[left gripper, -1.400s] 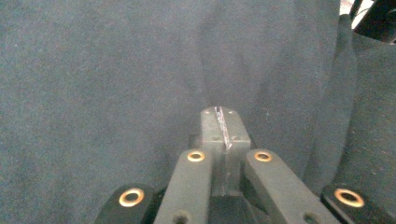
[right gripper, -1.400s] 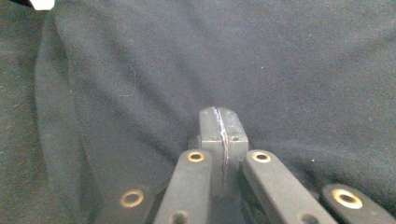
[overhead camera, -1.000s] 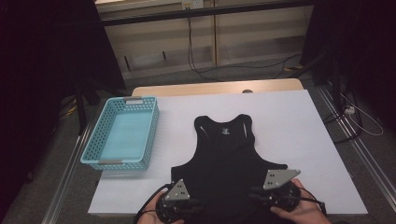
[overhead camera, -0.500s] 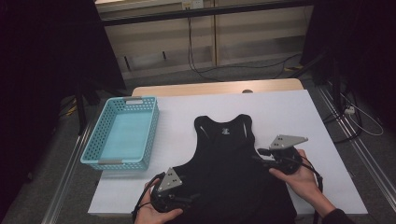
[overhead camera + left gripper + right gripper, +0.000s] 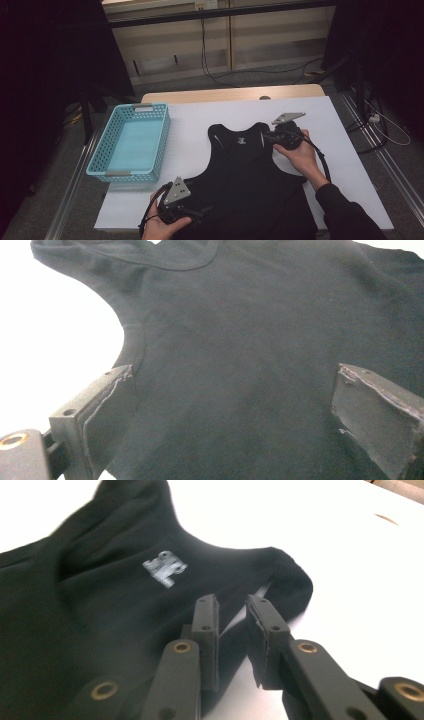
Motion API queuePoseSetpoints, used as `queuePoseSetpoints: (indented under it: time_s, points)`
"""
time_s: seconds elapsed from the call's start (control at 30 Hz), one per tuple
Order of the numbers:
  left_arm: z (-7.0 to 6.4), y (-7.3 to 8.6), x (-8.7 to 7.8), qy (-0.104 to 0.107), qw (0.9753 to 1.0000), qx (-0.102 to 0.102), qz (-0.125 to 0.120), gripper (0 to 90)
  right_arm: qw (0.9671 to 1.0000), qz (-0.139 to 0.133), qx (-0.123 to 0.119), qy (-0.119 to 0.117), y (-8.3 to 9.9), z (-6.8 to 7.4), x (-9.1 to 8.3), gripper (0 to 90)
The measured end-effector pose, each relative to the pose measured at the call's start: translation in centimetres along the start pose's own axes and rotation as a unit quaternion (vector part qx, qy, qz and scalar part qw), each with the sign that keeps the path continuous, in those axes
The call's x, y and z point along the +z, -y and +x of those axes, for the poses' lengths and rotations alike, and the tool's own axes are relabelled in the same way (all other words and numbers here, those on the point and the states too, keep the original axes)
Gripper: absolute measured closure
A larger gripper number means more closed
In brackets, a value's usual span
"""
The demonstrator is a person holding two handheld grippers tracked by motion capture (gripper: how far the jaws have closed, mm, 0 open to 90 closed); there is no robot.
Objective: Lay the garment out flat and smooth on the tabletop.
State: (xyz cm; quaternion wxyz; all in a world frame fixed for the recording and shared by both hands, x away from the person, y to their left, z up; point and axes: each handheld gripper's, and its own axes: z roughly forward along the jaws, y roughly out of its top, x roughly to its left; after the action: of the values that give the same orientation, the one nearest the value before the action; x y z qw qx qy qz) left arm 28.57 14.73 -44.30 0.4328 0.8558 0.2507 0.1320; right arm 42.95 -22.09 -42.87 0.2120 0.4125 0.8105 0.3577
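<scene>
black sleeveless top [image 5: 245,175] lies spread flat on the white table [image 5: 200,122], neckline toward the far edge and hem toward the person's side, a small pale print [image 5: 241,141] showing just under the collar. to its left, apart from the cloth, a light blue perforated basket [image 5: 131,142] sits on the same white surface near the table's left edge.

left gripper [image 5: 235,410], held in the person's left hand [image 5: 162,227] at the near left corner of the garment, rests low over the fabric beside the left armhole; in the left gripper view its two black jaws stand wide apart, dark cloth lying between them with nothing clamped, and the white table shows past the curved armhole edge. the grey three-cornered plate [image 5: 176,191] on top of it tilts up toward the camera in the high view.

right gripper [image 5: 231,611], held in the person's right hand [image 5: 298,155], sits at the top's right shoulder strap [image 5: 285,577], well up the table from the other tool. in the right gripper view its jaws are drawn nearly together, a narrow gap left between them, with the strap's inner edge lying at and under the tips; whether any cloth is actually pinched there cannot be told. the pale print [image 5: 164,568] appears blurred just beyond the jaws. a dark sleeve [image 5: 345,215] covers the right forearm, and a black cable [image 5: 322,160] loops from the gripper along the wrist.
</scene>
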Motion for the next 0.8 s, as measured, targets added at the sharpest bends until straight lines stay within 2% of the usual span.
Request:
queuePoseSetpoints:
  time_s: [0.2, 0.27, 0.37, 0.4, 0.47, 0.57, 0.73, 0.8]
  points:
    - [0.1, 0.0, -0.1, -0.003, 1.0, -0.002, -0.001, 5.8, 0.9995, 0.026, -0.007, 0.014, -0.8, -0.8, 2.9, 81.3]
    - [0.0, 0.1, -0.1, -0.001, 1.0, -0.004, -0.002, 5.9, 0.9993, 0.032, -0.008, 0.017, -0.7, -0.9, 3.5, 82.5]
    - [0.0, 0.1, -0.1, -0.004, 1.0, 0.006, 0.002, 6.0, 0.9988, 0.044, -0.001, 0.018, -0.2, -1.2, 4.4, 81.9]
    - [0.0, 0.1, -0.1, -0.004, 1.0, 0.007, 0.001, 6.0, 0.9984, 0.05, 0.001, 0.027, -0.1, -1.4, 4.6, 82.8]
    - [0.0, 0.1, -0.1, -0.007, 0.9999, 0.007, 0.003, 6.0, 0.9989, 0.042, 0.01, 0.02, 0.0, -1.7, 4.7, 82.7]
    - [0.3, 0.1, -0.1, -0.007, 1.0, 0.001, 0.004, 6.0, 0.9985, 0.047, 0.004, 0.026, -0.1, -1.7, 4.7, 80.9]
    - [0.3, 0.2, -0.1, -0.009, 0.9999, 0.003, 0.005, 6.0, 0.9971, 0.057, -0.011, 0.048, -0.6, -1.5, 5.1, 71.5]
    - [0.3, 0.2, 0.0, -0.005, 1.0, 0.003, 0.008, 6.0, 0.9968, 0.059, -0.009, 0.053, -0.8, -1.7, 5.3, 70.7]
